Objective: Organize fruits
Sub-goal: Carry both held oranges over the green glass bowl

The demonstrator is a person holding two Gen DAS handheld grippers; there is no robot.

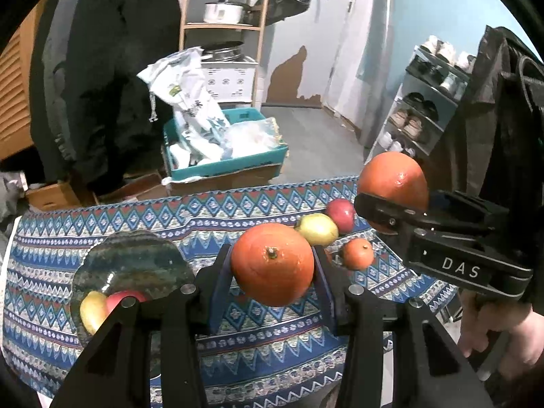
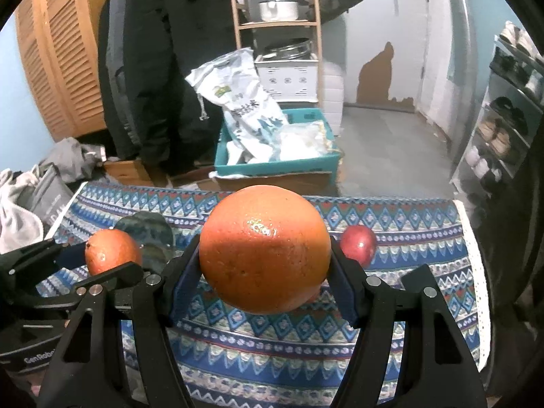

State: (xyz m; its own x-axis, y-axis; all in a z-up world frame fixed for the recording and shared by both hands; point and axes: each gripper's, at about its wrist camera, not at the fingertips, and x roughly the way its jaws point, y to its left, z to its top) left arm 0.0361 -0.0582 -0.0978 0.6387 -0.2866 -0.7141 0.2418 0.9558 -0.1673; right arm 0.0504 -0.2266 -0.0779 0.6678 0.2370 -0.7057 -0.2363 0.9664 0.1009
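My left gripper [image 1: 272,265] is shut on an orange [image 1: 272,263] with its stem facing me, held above the patterned tablecloth [image 1: 238,210]. My right gripper [image 2: 265,258] is shut on a larger orange [image 2: 264,248], also held above the cloth; it shows in the left wrist view [image 1: 392,178] at the right. A dark glazed plate [image 1: 132,261] at the left holds a yellow fruit [image 1: 92,309] and a red apple [image 1: 124,299]. On the cloth lie a yellow apple [image 1: 318,228], a red apple [image 1: 341,214] and a small orange [image 1: 357,253].
Beyond the table's far edge stands a teal box [image 1: 224,163] with white bags. A wooden shelf [image 1: 221,27] with pots is behind it, and a shoe rack [image 1: 421,102] at the right. A dark coat [image 1: 108,68] hangs at the left.
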